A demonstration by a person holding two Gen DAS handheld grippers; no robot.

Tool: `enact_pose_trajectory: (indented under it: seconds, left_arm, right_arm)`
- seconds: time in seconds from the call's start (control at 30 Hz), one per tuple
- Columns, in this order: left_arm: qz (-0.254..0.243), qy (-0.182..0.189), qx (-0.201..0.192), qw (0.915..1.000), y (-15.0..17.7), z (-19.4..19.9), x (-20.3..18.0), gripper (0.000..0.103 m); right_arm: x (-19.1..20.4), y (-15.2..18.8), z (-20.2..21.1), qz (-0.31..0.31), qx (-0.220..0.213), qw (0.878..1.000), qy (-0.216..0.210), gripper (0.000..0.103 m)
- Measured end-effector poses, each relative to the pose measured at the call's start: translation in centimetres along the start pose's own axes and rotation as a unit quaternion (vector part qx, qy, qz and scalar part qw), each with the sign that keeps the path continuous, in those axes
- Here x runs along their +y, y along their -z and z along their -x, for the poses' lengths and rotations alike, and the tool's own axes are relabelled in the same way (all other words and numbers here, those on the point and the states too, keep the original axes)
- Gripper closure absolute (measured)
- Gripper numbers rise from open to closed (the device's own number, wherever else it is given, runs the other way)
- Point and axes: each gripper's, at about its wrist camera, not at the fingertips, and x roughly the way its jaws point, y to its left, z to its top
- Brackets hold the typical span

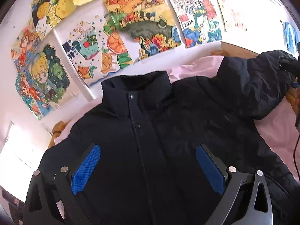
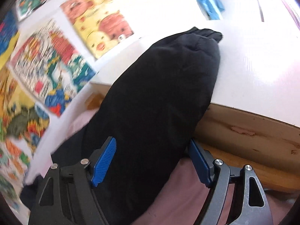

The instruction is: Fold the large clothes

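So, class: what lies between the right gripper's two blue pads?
In the right wrist view, the jacket's black padded sleeve lies between the right gripper pads, resting on the pink sheet.

A bed with a pink sheet [image 1: 193, 69] carries a dark puffy jacket [image 1: 150, 131], which lies flat with its front up and its collar toward the wall. One sleeve [image 2: 159, 86] of the jacket reaches up onto a white board [image 2: 262, 71] beside the bed.

Both the left gripper [image 1: 148, 166] and the right gripper [image 2: 152, 161] are built of black slotted frames, fitted with silver round screws and blue textured pads [image 1: 85, 168].
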Motion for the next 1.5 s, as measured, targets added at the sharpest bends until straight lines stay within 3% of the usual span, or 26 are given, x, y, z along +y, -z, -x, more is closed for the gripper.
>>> enact_pose_trajectory:
  seconds: [0.07, 0.17, 0.23, 0.33, 0.53, 0.67, 0.8, 0.87, 1.0, 1.17, 1.2, 1.23, 1.27, 1.33, 1.5]
  left_arm:
    - [0.006, 0.002, -0.004, 1.0, 0.0, 0.2, 0.2, 0.0]
    - [0.016, 0.005, -0.005, 0.9999, 0.0, 0.4, 0.6, 0.0]
    - [0.019, 0.006, -0.006, 0.9998, 0.0, 0.5, 0.8, 0.0]
    - [0.021, -0.002, -0.015, 0.9997, 0.0, 0.9, 1.1, 0.0]
    - [0.019, -0.034, -0.034, 0.9987, 0.3, 1.7, 1.9, 0.0]
    - [0.057, -0.007, -0.001, 0.9983, 0.8, 0.8, 4.4, 0.0]
    - [0.101, 0.027, 0.03, 0.994, 1.9, -0.7, 7.3, 0.0]
    - [0.141, 0.056, 0.044, 0.9875, 2.8, -1.4, 9.6, 0.0]
    - [0.208, 0.084, 0.061, 0.9727, 4.8, -2.6, 14.0, 0.0]
    - [0.274, 0.077, 0.068, 0.9563, 7.2, -3.7, 19.6, 0.0]
    - [0.288, 0.075, 0.069, 0.9522, 7.7, -4.1, 20.8, 0.0]
    - [0.298, 0.075, 0.07, 0.949, 8.1, -4.3, 21.7, 0.0]
    - [0.311, 0.079, 0.07, 0.9445, 8.5, -4.7, 22.6, 0.0]
    - [0.324, 0.087, 0.072, 0.9392, 9.1, -5.4, 23.6, 0.0]
    - [0.341, 0.164, 0.086, 0.9218, 10.8, -9.1, 23.9, 0.0]
  right_arm:
    - [0.1, -0.3, -0.9, -0.022, 0.007, 1.0, -0.01, 0.029]
    - [0.4, -0.2, -1.2, -0.031, -0.004, 0.999, 0.004, 0.045]
    - [0.6, 0.0, -1.3, -0.031, -0.007, 0.999, 0.014, 0.065]
    - [0.7, 0.1, -1.3, -0.029, -0.014, 0.999, 0.021, 0.086]
    - [2.6, 0.0, 0.1, 0.028, -0.048, 0.998, 0.021, 0.096]
    - [5.2, -0.1, 1.8, 0.084, -0.086, 0.993, 0.016, 0.097]
    - [10.4, 0.7, 4.9, 0.176, -0.144, 0.974, -0.016, 0.097]
    - [13.8, 2.1, 6.9, 0.239, -0.178, 0.954, -0.042, 0.097]
    - [20.5, 8.1, 11.3, 0.396, -0.233, 0.882, -0.107, 0.097]
    - [25.4, 20.9, 16.5, 0.616, -0.243, 0.724, -0.193, 0.097]
    - [25.5, 24.4, 17.2, 0.666, -0.236, 0.677, -0.208, 0.098]
    - [25.4, 27.3, 17.6, 0.703, -0.226, 0.64, -0.213, 0.098]
    - [25.3, 29.6, 17.6, 0.729, -0.213, 0.614, -0.214, 0.098]
    - [24.8, 33.9, 17.1, 0.774, -0.171, 0.573, -0.207, 0.098]
    - [22.7, 39.8, 14.9, 0.82, -0.109, 0.532, -0.18, 0.098]
